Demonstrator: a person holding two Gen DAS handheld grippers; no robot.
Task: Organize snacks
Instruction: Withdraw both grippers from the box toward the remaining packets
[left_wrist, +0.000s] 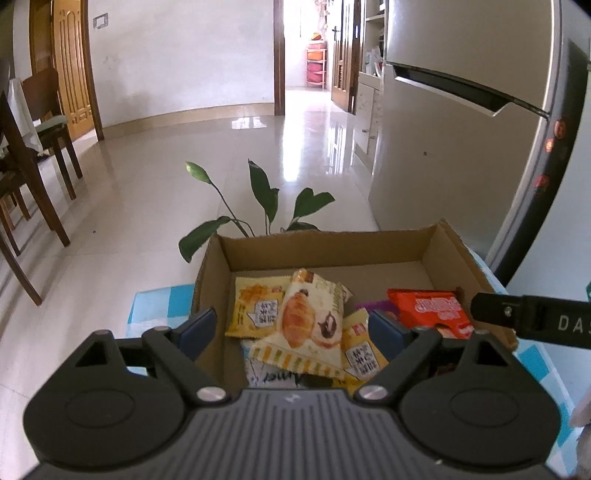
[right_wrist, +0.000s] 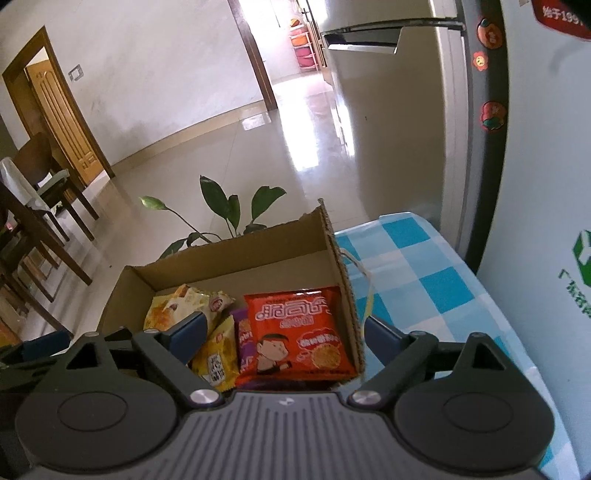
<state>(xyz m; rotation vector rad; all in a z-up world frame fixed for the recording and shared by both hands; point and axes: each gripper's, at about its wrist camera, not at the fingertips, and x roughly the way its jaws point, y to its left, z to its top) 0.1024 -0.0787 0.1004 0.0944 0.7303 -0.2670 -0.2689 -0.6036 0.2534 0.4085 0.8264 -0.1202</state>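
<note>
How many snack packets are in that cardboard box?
6 visible: a croissant packet on top, two yellow packets beside it, a white one underneath, a purple packet, and an orange-red packet at the right. More may be buried.

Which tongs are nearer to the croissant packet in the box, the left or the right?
Left. The left tongs stand open directly above the croissant packet. The right tongs stand open above the red snack packet, at the other side of the cardboard box.
</note>
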